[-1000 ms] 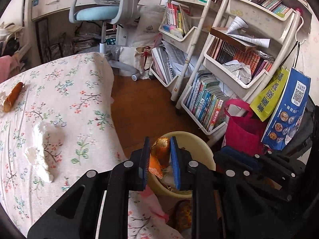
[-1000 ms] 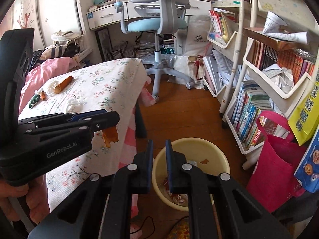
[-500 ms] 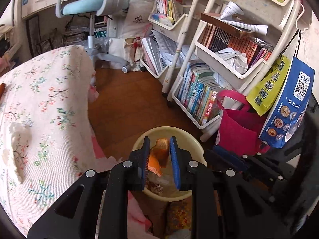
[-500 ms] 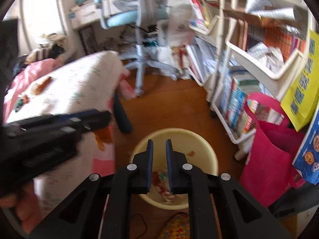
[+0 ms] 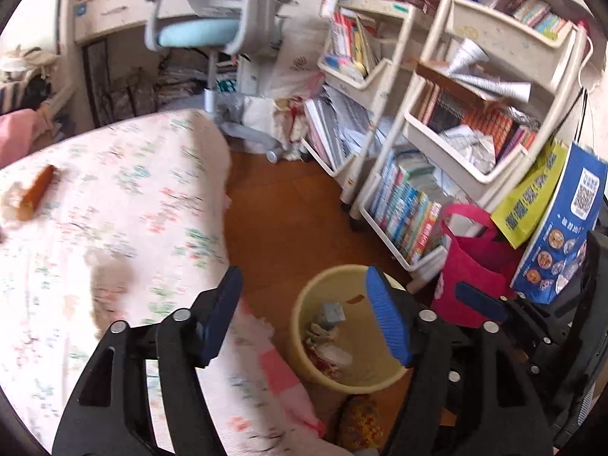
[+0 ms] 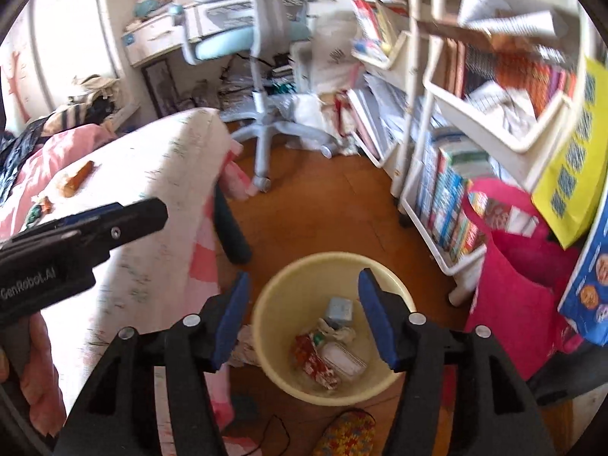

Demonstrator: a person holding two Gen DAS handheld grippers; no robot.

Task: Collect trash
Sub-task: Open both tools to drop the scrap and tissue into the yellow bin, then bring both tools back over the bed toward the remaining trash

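A pale yellow trash bin (image 5: 304,304) stands on the wooden floor beside the bed; it also shows in the right wrist view (image 6: 266,304). Wrappers and crumpled trash (image 6: 328,345) lie inside it. My left gripper (image 5: 304,315) is open and empty above the bin's left side. My right gripper (image 6: 302,315) is open and empty straight above the bin. An orange wrapper (image 5: 36,192) lies on the floral bedsheet (image 5: 114,197), and a white crumpled tissue (image 5: 102,277), blurred, lies nearer. The left gripper's body (image 6: 68,243) shows at the left of the right wrist view.
White book carts (image 5: 437,159) full of books stand to the right. A pink bag (image 5: 471,266) and a blue and a yellow bag (image 5: 554,235) hang beside the bin. A desk chair (image 5: 212,34) stands behind. A knitted item (image 6: 345,435) lies on the floor.
My left gripper opened and the orange wrapper it held is gone from its fingers. My right gripper opened too. Both views shifted and are blurred.
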